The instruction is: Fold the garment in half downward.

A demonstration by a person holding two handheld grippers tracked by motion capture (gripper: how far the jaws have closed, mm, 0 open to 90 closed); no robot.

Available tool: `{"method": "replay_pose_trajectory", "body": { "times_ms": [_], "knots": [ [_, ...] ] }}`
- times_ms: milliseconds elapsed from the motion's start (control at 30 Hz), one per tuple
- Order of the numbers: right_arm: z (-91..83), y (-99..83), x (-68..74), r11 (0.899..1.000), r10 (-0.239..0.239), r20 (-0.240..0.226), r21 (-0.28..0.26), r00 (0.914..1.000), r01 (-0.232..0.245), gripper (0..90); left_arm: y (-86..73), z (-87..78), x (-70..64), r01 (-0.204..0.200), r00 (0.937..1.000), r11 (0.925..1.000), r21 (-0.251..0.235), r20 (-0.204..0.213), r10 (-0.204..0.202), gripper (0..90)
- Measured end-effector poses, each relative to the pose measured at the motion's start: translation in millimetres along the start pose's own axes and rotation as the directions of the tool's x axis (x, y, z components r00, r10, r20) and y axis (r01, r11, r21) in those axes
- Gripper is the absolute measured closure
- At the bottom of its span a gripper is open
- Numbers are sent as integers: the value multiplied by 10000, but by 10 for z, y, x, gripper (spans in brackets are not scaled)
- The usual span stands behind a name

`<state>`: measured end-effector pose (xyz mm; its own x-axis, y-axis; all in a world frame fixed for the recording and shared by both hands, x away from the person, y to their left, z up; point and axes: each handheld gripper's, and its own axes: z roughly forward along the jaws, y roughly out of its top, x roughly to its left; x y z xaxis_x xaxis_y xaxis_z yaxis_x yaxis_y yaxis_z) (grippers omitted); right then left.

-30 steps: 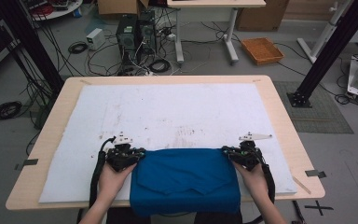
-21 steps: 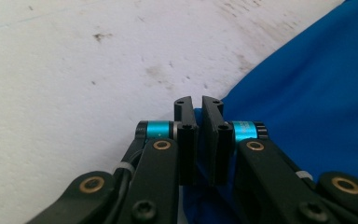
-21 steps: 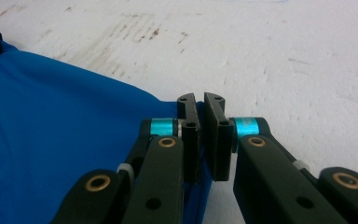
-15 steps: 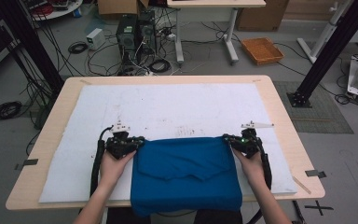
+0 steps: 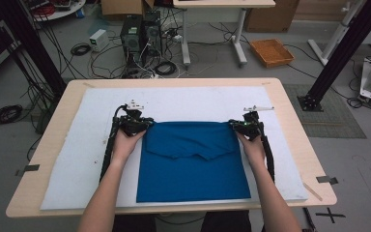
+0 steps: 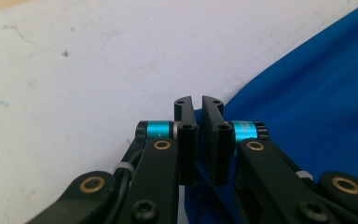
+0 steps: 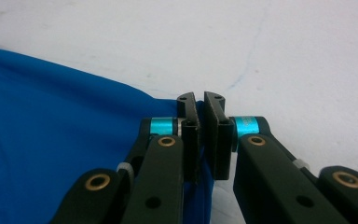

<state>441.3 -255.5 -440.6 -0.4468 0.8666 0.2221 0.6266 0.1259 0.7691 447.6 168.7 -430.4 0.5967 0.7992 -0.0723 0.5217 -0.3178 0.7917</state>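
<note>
Plain deep blue cloth (image 5: 193, 166) sits at centre frame, no print on it, one solid colour. Under it, a white mat (image 5: 77, 164), faintly speckled with grey marks, over a pale wood table (image 5: 290, 121). Black left gripper (image 6: 196, 106) at lower centre, with turquoise rollers and brass rivets; the right gripper (image 7: 200, 103) wears the same colours. In the upper right, an orange tray (image 5: 272, 52) on grey floor.

- Left claw (image 6: 199, 105): two flat black jaws with small holes at the tips, bright blue rings at either side, brass-coloured rivets and black screws along the black arms.
- Right claw (image 7: 200, 100): same build, blue rings, brass-coloured rivets.
- A black cable (image 5: 109, 145) trails from each.
- Forearms are bare, no sleeves.
</note>
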Motion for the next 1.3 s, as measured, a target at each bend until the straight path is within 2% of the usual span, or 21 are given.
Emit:
{"method": "replay_pose_trajectory", "body": {
  "times_ms": [133,200,267,400,433,500,533,600,667,767,800,867,900,967,1100,1200,1233,1300],
  "knots": [
    [16,-2,12,9999,-163,151,11,9998,163,857,-18,44,10,107,9999,9997,225,-23,-106,841],
    [19,3,35,9994,-333,250,-29,9991,334,847,-21,37,0,332,9994,9994,134,-102,-331,815],
    [19,4,39,9989,-456,360,-60,9983,458,798,-6,6,-1,444,9986,9990,45,-285,-442,666],
    [-66,16,14,9993,-251,716,-271,9971,271,671,-11,-162,-23,811,9964,9956,-466,-230,-822,522],
    [-103,17,6,9990,-229,738,-355,9970,255,672,-30,-214,-43,884,9960,9938,-673,-84,-892,521],
    [-199,6,14,9984,-247,647,-496,9976,279,664,-97,-339,-107,1005,9948,9909,-899,-65,-1015,520],
    [-266,-13,37,9976,-250,616,-629,9978,288,658,-124,-378,-128,1075,9941,9904,-870,-32,-1082,520],
    [-368,-51,73,9967,-371,501,-703,9981,406,631,-214,-475,-181,1303,9912,9888,-724,331,-1282,519],
    [-455,-99,120,9966,-428,434,-691,9981,458,624,-311,-548,-233,1615,9854,9861,-379,603,-1591,521],
    [-585,-199,198,9955,-482,199,-803,9986,497,623,-440,-588,-268,2422,9614,9700,205,1297,-2428,538],
    [-616,-232,221,9951,-517,127,-835,9986,526,623,-481,-586,-282,2625,9551,9642,364,1322,-2650,539],
    [-661,-294,248,9948,-525,62,-871,9986,528,621,-531,-573,-296,2839,9485,9571,585,1289,-2892,538],
    [-675,-328,259,9952,-472,-17,-864,9989,469,620,-550,-562,-300,3009,9430,9515,640,1289,-3069,543],
    [-678,-375,257,9954,-448,-47,-851,9990,442,621,-574,-546,-294,3193,9369,9453,668,1274,-3254,557],
    [-663,-435,219,9965,-282,-94,-790,9996,274,621,-579,-508,-298,3323,9322,9407,681,1283,-3386,576],
    [-654,-459,200,9975,-131,-164,-692,9998,119,621,-577,-490,-305,3309,9328,9409,727,1256,-3378,605],
    [-649,-463,196,9976,-164,-159,-678,9997,153,621,-579,-477,-308,3368,9302,9386,750,1277,-3440,614],
    [-640,-473,201,9986,-47,-271,-526,9996,32,625,-578,-469,-316,3346,9312,9391,787,1252,-3422,629]
  ]
}}
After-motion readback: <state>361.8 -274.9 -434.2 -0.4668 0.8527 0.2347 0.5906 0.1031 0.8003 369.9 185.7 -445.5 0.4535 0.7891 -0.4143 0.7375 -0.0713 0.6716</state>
